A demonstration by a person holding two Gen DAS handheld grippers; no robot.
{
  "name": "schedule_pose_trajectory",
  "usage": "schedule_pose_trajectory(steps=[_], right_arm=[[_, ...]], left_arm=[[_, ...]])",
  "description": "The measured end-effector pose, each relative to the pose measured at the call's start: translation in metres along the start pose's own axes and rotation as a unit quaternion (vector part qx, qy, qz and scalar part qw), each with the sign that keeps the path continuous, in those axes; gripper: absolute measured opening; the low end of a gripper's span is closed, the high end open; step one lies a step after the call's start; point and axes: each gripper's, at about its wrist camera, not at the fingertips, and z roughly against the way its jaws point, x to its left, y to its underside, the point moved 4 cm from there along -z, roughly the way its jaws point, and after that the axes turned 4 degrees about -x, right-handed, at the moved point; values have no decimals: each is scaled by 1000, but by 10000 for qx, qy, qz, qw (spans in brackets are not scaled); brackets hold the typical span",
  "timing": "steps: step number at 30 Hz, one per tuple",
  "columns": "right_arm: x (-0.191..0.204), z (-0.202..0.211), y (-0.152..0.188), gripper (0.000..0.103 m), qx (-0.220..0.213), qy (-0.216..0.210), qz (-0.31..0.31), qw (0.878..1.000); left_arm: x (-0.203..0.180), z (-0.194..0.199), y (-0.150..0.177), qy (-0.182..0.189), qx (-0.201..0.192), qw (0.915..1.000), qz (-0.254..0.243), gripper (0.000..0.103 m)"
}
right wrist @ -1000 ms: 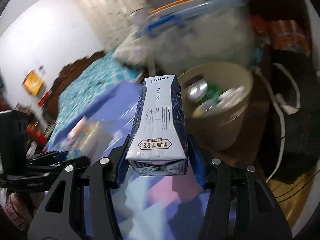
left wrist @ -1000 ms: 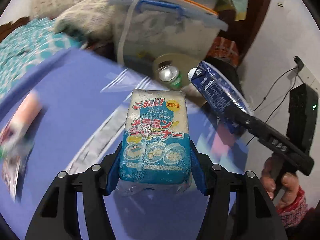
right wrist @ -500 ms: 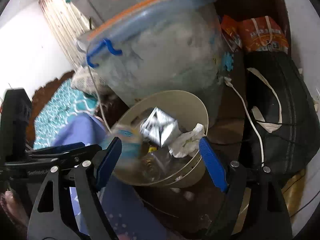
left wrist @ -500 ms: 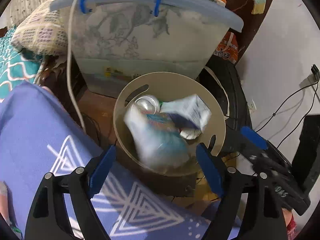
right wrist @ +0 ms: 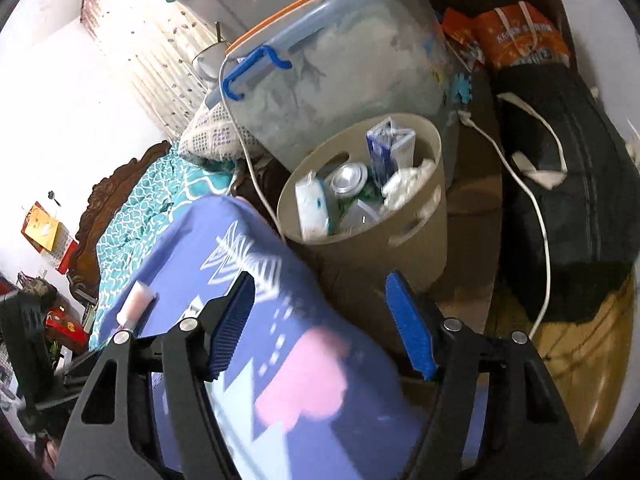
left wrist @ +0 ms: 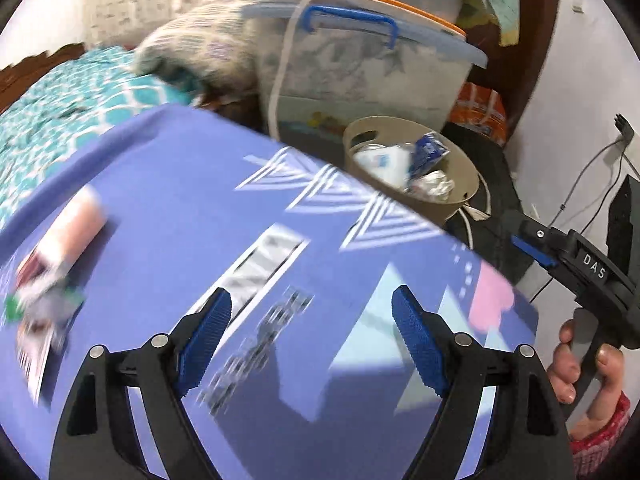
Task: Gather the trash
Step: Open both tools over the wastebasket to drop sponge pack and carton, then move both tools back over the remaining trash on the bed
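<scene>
Both cartons, clamped a second ago, now lie in the beige bin (right wrist: 424,236): milk carton (right wrist: 390,150) upright, sponge pack (right wrist: 314,206) beside a can (right wrist: 350,178). Left claw (left wrist: 310,340) and right claw (right wrist: 320,326) stand apart over the purple surface (left wrist: 180,200).

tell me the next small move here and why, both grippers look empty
Probably swing the left gripper left toward the pink-and-white wrapper lying on the purple cloth. Both it and the right gripper are open and empty, the milk carton and sponge pack already sit in the beige bin, and that wrapper is the nearest trash left out, on the left side.
</scene>
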Motion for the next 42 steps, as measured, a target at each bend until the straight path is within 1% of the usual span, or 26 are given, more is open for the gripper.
schedule_pose_trajectory(steps=[5,8,11,14,18,26,35,39,40,42], right_arm=[[14,26,21,70,29,114,13,9999],[26,39,31,70,26,98,47,9999],[39,47,32,73,-11,86,114,9999],[50,51,31,74,-64,33,111,9999],[68,48,33,74,-37,-26,236,9997],[95,35,45,74,154,-117,485,9986],[115,27,52,74,303,-142,696,9970],[122,19,59,74,433,-181,803,9957],[125,16,62,73,482,-209,842,9951],[130,10,69,67,584,-273,930,9936]], left_arm=[[12,38,21,-350,-267,9990,27,79],[17,53,30,-458,-335,9984,37,79],[21,65,37,-513,-428,9978,47,79],[28,74,43,-613,-478,9970,36,79],[41,83,50,-674,-521,9963,123,79],[63,91,60,-837,-560,9946,248,79],[86,92,68,-862,-550,9937,450,79],[98,94,75,-898,-529,9931,546,79],[103,96,78,-915,-525,9927,592,79],[115,99,85,-970,-496,9914,729,79]])
